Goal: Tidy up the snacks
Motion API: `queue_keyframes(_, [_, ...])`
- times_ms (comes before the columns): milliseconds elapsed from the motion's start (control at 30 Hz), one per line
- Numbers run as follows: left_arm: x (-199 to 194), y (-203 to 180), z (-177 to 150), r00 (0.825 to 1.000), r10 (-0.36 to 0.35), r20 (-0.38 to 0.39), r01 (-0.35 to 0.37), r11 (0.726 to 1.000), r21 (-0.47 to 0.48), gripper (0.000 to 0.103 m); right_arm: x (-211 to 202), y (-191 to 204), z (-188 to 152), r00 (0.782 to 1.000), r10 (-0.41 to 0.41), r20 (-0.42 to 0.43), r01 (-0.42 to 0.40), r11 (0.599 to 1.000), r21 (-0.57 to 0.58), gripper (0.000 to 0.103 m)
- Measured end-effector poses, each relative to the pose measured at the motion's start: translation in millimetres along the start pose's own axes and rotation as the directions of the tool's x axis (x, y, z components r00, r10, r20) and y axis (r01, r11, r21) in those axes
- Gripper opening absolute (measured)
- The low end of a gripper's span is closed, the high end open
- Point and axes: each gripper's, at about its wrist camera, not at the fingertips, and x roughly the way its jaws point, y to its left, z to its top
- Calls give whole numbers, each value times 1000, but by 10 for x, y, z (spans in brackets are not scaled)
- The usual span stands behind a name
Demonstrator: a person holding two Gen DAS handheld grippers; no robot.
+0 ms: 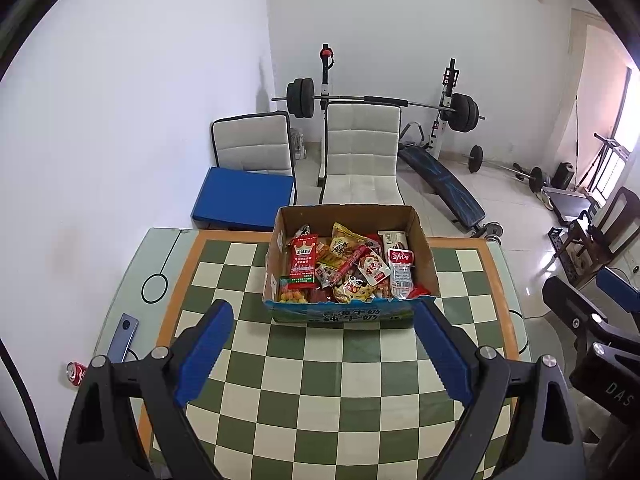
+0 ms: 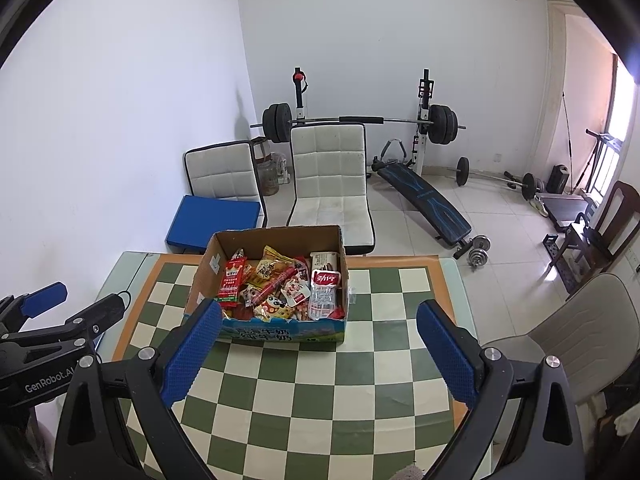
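Note:
An open cardboard box [image 1: 424, 248] full of mixed snack packets [image 1: 344, 268] stands at the far middle of the checkered table. It also shows in the right wrist view [image 2: 202, 276], with its snack packets [image 2: 280, 288]. My left gripper [image 1: 324, 348] is open and empty, held above the table just in front of the box. My right gripper [image 2: 320, 344] is open and empty, in front of the box and to its right. The right gripper shows at the right edge of the left wrist view [image 1: 588, 312], and the left gripper at the left edge of the right wrist view [image 2: 76, 304].
A green and cream checkered mat [image 1: 320, 400] covers the glass table. A phone [image 1: 124, 336] lies at the table's left edge and a red can [image 1: 76, 372] below it. White chairs [image 1: 360, 160], a blue cushion [image 1: 244, 200] and a weight bench stand behind. A beige chair [image 2: 572, 332] stands at the right.

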Motion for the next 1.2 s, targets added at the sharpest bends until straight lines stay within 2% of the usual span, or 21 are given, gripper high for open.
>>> queue_keyframes(1200, [-27,-14,-3,1000,0,5,0,1000,6,93,-108,46,-10,1000,-11,5,11,999,38,100])
